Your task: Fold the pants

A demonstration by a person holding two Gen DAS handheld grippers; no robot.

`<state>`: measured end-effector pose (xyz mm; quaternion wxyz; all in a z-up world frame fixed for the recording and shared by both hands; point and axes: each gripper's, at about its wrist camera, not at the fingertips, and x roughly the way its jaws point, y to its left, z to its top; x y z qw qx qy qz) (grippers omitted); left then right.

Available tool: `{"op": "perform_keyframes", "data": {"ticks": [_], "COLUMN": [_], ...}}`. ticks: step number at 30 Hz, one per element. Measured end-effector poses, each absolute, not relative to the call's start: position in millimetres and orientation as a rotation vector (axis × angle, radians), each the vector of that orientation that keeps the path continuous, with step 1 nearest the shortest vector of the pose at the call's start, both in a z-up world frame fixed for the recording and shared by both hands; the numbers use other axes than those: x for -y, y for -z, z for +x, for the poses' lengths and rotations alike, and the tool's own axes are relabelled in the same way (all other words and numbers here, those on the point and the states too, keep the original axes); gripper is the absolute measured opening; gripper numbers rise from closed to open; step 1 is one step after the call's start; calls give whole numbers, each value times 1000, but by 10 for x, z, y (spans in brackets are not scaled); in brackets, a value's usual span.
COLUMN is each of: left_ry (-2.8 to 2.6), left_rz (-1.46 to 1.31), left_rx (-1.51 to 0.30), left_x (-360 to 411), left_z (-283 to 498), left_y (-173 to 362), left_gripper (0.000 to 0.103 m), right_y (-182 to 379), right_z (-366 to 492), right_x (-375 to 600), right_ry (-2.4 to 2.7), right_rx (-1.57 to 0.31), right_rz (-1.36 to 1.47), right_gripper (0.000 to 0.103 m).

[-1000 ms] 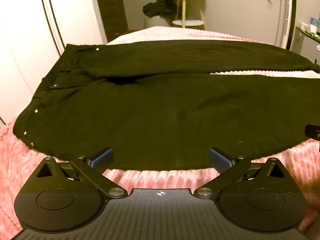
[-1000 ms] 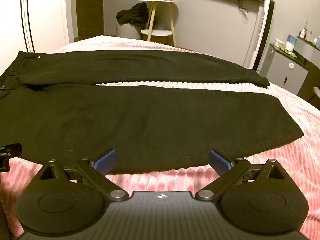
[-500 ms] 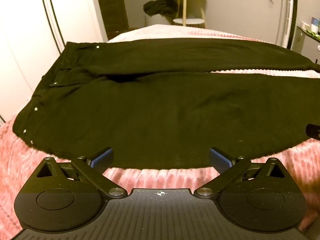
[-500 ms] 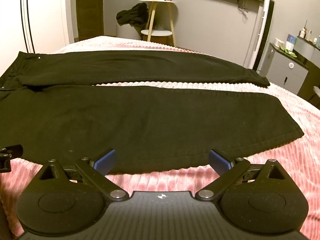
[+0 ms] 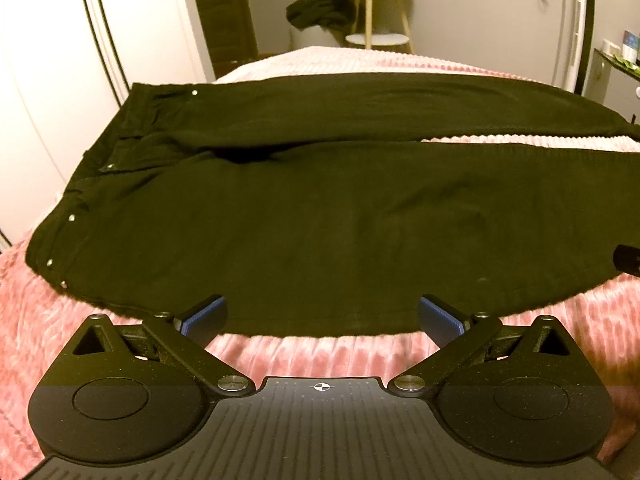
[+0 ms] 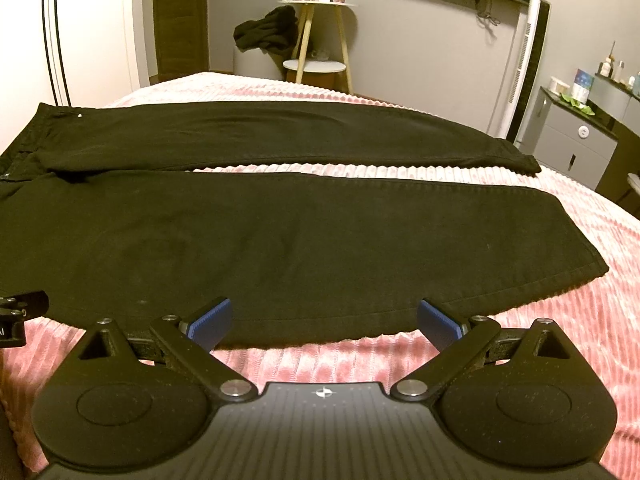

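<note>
Black pants [image 5: 320, 216] lie flat and spread on a pink ribbed bedspread [image 5: 312, 354], waistband to the left, both legs running right. In the right wrist view the pants [image 6: 248, 240] show both leg hems at the right. My left gripper [image 5: 322, 316] is open and empty, hovering at the near edge of the near leg by the hip. My right gripper [image 6: 324, 318] is open and empty, at the near edge of the same leg, closer to the hem. Each gripper's tip shows at the edge of the other's view.
A white wardrobe [image 5: 60, 80] stands at the left. A small wooden side table [image 6: 320, 36] with dark clothes [image 6: 266, 34] draped by it stands beyond the bed. A grey cabinet [image 6: 576, 148] is at the right.
Both grippers have held almost still; the left view has shifted very slightly. The pants have not moved.
</note>
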<state>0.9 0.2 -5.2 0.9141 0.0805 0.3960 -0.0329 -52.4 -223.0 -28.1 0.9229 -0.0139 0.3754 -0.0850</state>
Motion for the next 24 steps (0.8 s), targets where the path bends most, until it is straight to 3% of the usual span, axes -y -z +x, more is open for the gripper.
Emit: {"op": "perform_keyframes", "data": {"ticks": [24], "left_ry": [67], "left_rz": [168], "left_rx": [-820], "left_x": [4], "left_z": [9], "left_y": [66], "left_gripper": [103], "right_y": [291], "right_z": [-512], "right_x": [2246], "right_ry": [178], "right_rx": [-770], "right_rz": [-11], "right_gripper": [99]}}
